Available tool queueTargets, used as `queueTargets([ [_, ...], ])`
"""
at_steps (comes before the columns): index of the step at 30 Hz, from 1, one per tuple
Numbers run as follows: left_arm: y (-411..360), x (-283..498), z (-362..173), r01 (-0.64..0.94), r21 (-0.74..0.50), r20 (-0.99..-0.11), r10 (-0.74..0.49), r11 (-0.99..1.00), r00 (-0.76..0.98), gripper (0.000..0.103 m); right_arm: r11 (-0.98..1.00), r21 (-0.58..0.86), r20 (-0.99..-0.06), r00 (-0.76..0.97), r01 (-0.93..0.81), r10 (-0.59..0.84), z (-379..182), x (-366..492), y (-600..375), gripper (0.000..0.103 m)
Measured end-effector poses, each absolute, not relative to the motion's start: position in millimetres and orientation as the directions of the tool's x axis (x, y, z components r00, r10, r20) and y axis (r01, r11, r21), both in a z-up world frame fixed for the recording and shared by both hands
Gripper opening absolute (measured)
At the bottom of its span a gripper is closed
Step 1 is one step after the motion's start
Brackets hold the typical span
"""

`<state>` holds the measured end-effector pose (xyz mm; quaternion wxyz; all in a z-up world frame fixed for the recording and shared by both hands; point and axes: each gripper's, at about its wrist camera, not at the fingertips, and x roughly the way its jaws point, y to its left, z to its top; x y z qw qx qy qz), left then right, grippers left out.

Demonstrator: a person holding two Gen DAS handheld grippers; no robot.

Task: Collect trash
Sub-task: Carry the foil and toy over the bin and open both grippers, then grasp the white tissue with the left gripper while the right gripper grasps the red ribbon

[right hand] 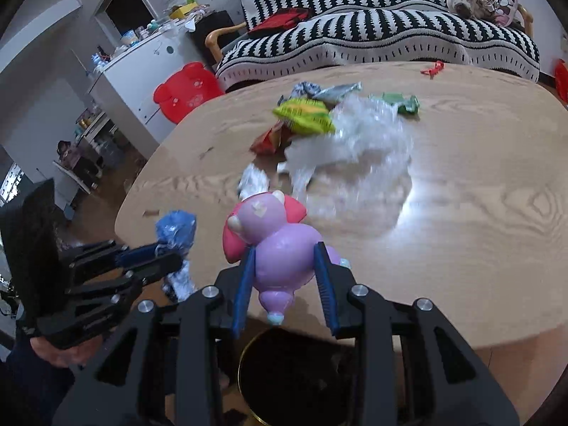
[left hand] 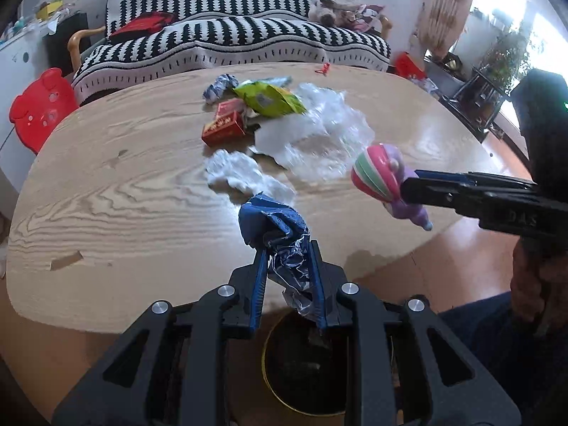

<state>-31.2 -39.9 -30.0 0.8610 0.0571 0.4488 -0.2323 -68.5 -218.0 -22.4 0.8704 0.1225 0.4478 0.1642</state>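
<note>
My left gripper (left hand: pixel 287 248) is shut on a crumpled blue and silver foil wrapper (left hand: pixel 275 223), held above the near table edge over a dark round bin (left hand: pixel 305 362). It also shows in the right wrist view (right hand: pixel 167 252) with the wrapper (right hand: pixel 176 229). My right gripper (right hand: pixel 285 252) is shut on a purple and pink toy figure (right hand: pixel 277 245), above the same bin (right hand: pixel 301 376). The toy (left hand: pixel 381 177) shows at the right of the left wrist view. Trash lies mid-table: a yellow-green snack bag (left hand: pixel 269 97), a red box (left hand: pixel 224 126), clear plastic (left hand: pixel 319 131), white tissue (left hand: pixel 238 174).
The oval wooden table (left hand: pixel 124 184) stands before a black-and-white striped sofa (left hand: pixel 230 35). A red bear-shaped stool (left hand: pixel 39 106) is at the left. A small red scrap (left hand: pixel 323 68) lies at the table's far edge. A white cabinet (right hand: pixel 142 71) stands at the left.
</note>
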Motion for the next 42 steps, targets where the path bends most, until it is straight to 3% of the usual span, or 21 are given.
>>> queueTargets([
  [11, -44, -96, -81, 0.535, -0.037, -0.878, -0.283, 0.844, 0.386, 0.022, 0.921, 0.343, -0.814, 0.431, -0.186, 0.390, -67, -147, -213, 0.034],
  [18, -59, -109, -125, 0.572, -0.079, -0.934, -0.261, 0.817, 0.243, 0.022, 0.919, 0.362, -0.871, 0.293, -0.159, 0.394, -110, -163, -198, 0.034],
  [34, -70, -109, -137, 0.575, -0.101, -0.946, -0.257, 0.812, 0.197, 0.024, 0.929, 0.346, -0.887, 0.277, -0.128, 0.369, -115, -156, -200, 0.037],
  [36, -70, -108, -139, 0.574, -0.101, -0.948, -0.254, 0.813, 0.194, 0.030, 0.931, 0.346, -0.889, 0.276, -0.118, 0.365, -116, -155, -201, 0.039],
  [37, -70, -108, -139, 0.570, -0.102, -0.948, -0.253, 0.815, 0.193, 0.040, 0.931, 0.346, -0.888, 0.279, -0.113, 0.364, -116, -155, -202, 0.046],
  [38, -70, -107, -139, 0.564, -0.096, -0.948, -0.247, 0.820, 0.198, 0.058, 0.933, 0.343, -0.887, 0.289, -0.111, 0.361, -114, -155, -203, 0.055],
  [40, -69, -105, -137, 0.550, -0.071, -0.947, -0.229, 0.832, 0.225, 0.079, 0.934, 0.339, -0.882, 0.308, -0.111, 0.357, -110, -154, -204, 0.060],
  [42, -67, -103, -134, 0.539, -0.055, -0.945, -0.218, 0.841, 0.244, 0.081, 0.933, 0.343, -0.875, 0.325, -0.106, 0.358, -107, -153, -206, 0.063],
])
